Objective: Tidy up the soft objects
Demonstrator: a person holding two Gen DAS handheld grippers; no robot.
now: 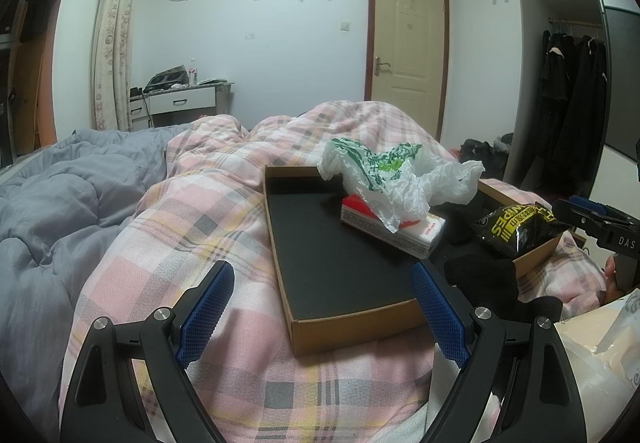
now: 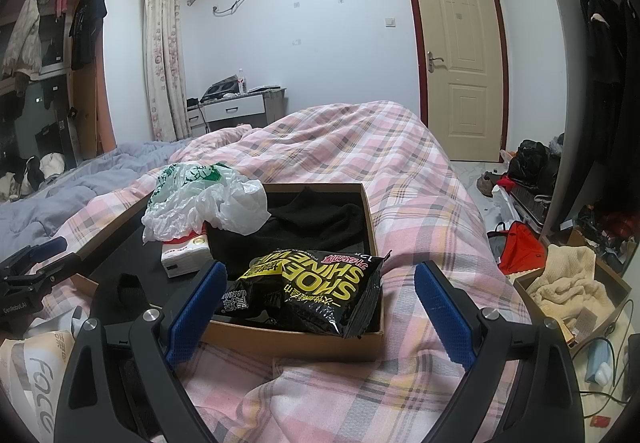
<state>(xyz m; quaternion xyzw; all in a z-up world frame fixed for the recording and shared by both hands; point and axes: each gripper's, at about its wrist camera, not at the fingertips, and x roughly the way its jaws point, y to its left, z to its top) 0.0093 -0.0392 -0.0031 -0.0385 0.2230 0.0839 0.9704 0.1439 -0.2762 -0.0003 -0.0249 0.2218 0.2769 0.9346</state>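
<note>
Both my grippers hang over the near end of the bed, and neither holds anything. My left gripper [image 1: 322, 309] has its blue pads spread wide, with the near corner of the cardboard tray [image 1: 352, 327] showing between them but not touched. My right gripper [image 2: 320, 313] is spread just as wide, its pads standing either side of the second cardboard tray [image 2: 296, 339] without pressing on it.

Judging by how things lie, a good part of the sorting looks done. The left tray carries a crumpled plastic bag [image 1: 396, 175] and a tissue pack [image 1: 396, 231] at its far right corner; most of its black floor is bare. The right tray holds black fabric [image 2: 316, 219] at its far end and a shoe shine wipes pack [image 2: 308, 291] at its near edge, the pack spilling a little over the rim.

What seems left: a black sock [image 1: 480, 275] lying on the plaid blanket [image 1: 168, 227] just beside the trays, and a white packet [image 2: 24, 363] at my near left. I reckon those go in next.
</note>
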